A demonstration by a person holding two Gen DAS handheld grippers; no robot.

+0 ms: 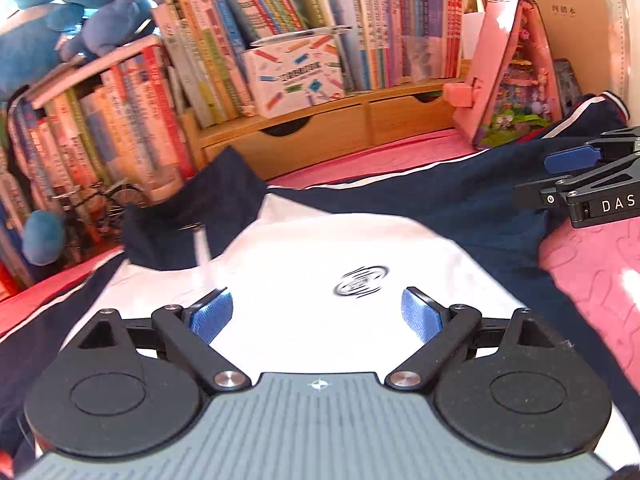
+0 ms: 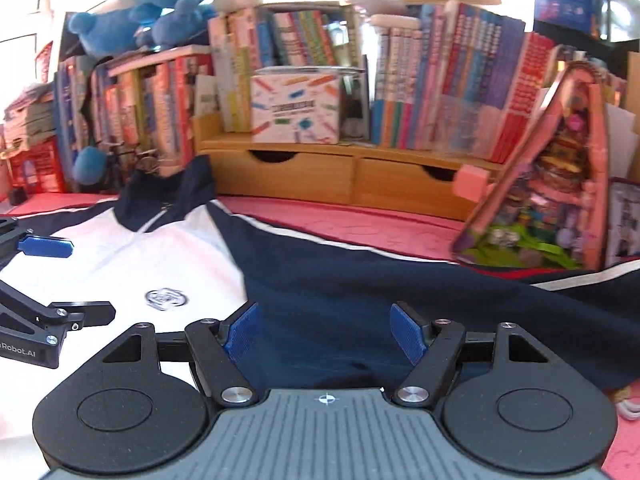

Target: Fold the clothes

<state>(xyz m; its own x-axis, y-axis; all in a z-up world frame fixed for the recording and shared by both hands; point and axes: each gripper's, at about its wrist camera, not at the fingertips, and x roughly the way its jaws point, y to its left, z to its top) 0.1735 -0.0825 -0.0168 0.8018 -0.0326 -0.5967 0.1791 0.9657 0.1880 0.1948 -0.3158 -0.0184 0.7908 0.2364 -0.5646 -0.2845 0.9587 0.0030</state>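
left wrist: jacket (image 1: 360,248) spread under open hand-held gripper (image 1: 316,312).

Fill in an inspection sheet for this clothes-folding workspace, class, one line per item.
Surface: pink embossed mat, mostly covered by the garment.
Job's things: navy and white zip jacket spread flat, collar up, round logo on the white chest, navy sleeve lying out sideways.
Clutter: pink triangular toy house standing at the mat's edge.
Grippers: left gripper open above the white chest; right gripper open above the navy sleeve; neither holds cloth.
Cables: nothing seen.
Surroundings: wooden desktop shelf with drawers, packed books, blue plush toys.
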